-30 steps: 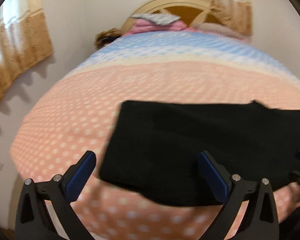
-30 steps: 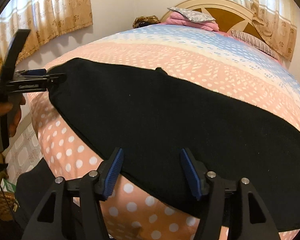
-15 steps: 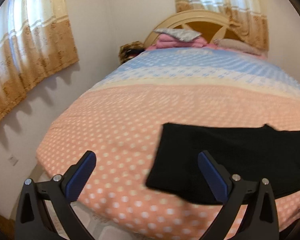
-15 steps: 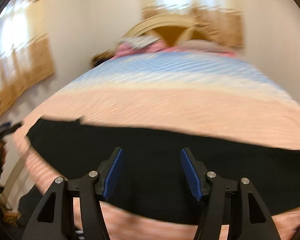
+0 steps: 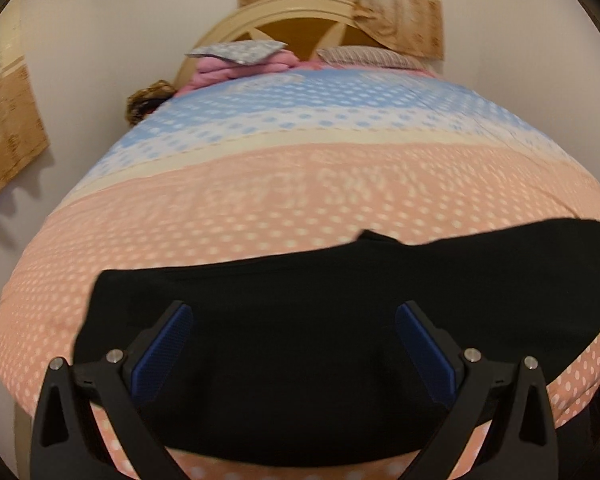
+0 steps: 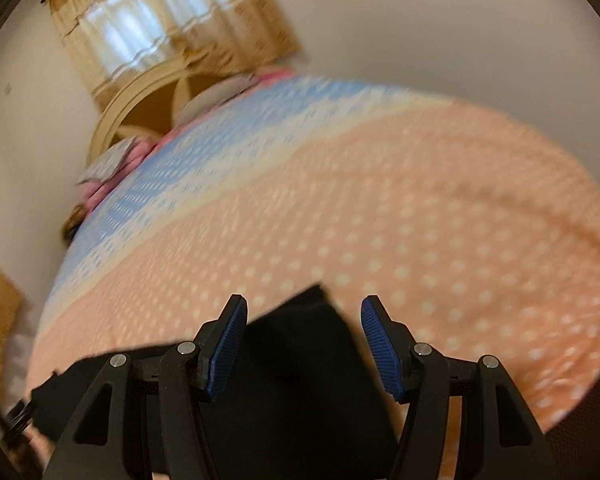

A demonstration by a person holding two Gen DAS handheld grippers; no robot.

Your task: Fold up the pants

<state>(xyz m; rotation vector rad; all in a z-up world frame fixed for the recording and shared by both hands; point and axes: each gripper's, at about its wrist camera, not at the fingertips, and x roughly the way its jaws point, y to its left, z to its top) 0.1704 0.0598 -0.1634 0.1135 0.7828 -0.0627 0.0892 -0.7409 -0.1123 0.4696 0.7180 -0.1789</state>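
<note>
Pants (image 5: pixel 308 320): black, soft, limp, light; flat along bed (image 5: pixel 300 184) foot edge.
Hold: pinch corner, end hem.
Left claw (image 5: pixel 294 344): apart, empty.
Right claw (image 6: pixel 302 344): apart, empty.

Polka-dot bedspread (image 5: pixel 300 184), headboard (image 5: pixel 300 20), curtains (image 6: pixel 172 24)

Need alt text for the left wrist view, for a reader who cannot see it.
Black pants lie flat across the near end of a bed with a pink and blue dotted cover. The left gripper hovers over them, open and empty. Pillows and a curtained window sit beyond.
</note>
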